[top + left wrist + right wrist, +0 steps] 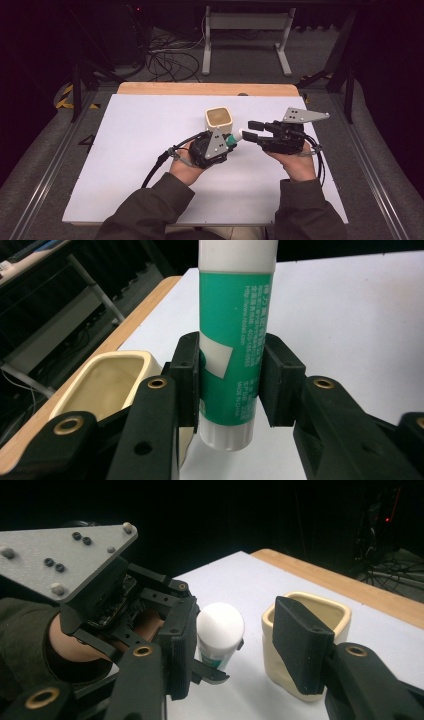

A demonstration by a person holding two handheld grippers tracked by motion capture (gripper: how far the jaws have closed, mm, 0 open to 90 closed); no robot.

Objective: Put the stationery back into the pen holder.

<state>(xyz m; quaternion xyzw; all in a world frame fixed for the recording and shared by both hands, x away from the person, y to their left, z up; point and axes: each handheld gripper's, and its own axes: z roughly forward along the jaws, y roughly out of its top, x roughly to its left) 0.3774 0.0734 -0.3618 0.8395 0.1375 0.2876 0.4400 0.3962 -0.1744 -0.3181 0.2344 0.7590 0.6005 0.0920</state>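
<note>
Glue stick (231, 355) sits clamped between the pads of the left gripper (230, 385), held level above the white table (140, 165) with its white cap (220, 621) pointing toward the right gripper (235, 645). That gripper's jaws stand apart on either side of the cap, one pad just beside it and the other well off, so nothing is pinched there. Judging by this, the step in hand is the uncapping: the right jaws would need to close squarely on the cap, then pull straight away while the left hand keeps the tube steady. Whether the cap is already loose I cannot tell, since the seam is hidden. A cream square cup (219, 119) stands upright just behind the two grippers, close enough that a sideways pull could knock it. A wooden strip (200, 89) edges the far side.
</note>
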